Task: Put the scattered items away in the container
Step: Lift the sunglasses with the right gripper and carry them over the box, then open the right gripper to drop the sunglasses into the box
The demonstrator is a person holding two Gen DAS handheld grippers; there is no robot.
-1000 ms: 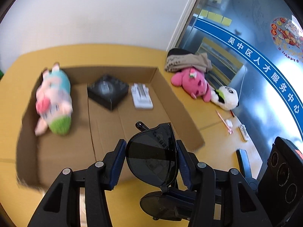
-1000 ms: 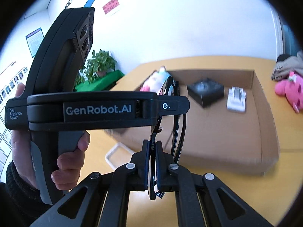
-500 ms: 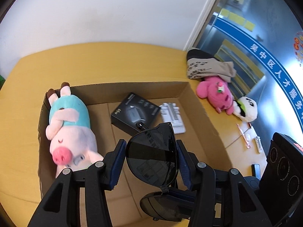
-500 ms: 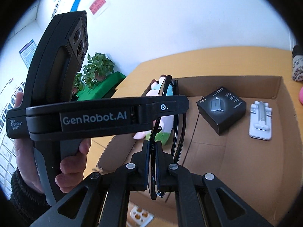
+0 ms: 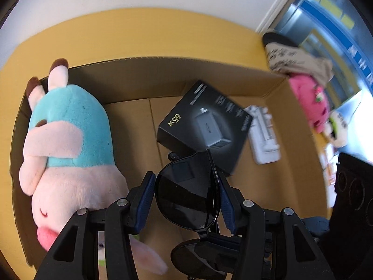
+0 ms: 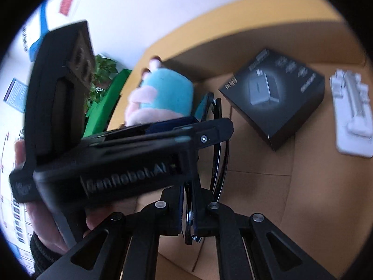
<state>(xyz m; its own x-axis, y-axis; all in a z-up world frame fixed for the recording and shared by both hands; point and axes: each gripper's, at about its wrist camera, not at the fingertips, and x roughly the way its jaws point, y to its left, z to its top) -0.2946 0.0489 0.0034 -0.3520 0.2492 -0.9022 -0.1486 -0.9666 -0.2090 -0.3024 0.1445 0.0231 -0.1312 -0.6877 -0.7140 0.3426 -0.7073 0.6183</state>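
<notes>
Both grippers have carried the sunglasses (image 5: 188,196) lower, over the cardboard box (image 5: 163,74). Left gripper (image 5: 186,198) fingers clamp one lens by its edges; right gripper (image 6: 187,212) fingers are pinched nearly closed on the frame. Below lie a plush pig (image 5: 67,140), a black charger box (image 5: 205,126) and a white holder (image 5: 263,135); a pink plush (image 5: 310,102) sits on the tabletop (image 5: 139,35).

Brown cardboard box (image 5: 144,74) on a mustard-yellow table (image 5: 139,32), pale pink pig plush (image 5: 67,144) in a turquoise top, black charger box (image 5: 205,126) with gold lettering, white plastic holder (image 5: 264,133), glossy black sunglasses (image 5: 188,193), plus a hot-pink plush (image 5: 310,102) off to the side.
</notes>
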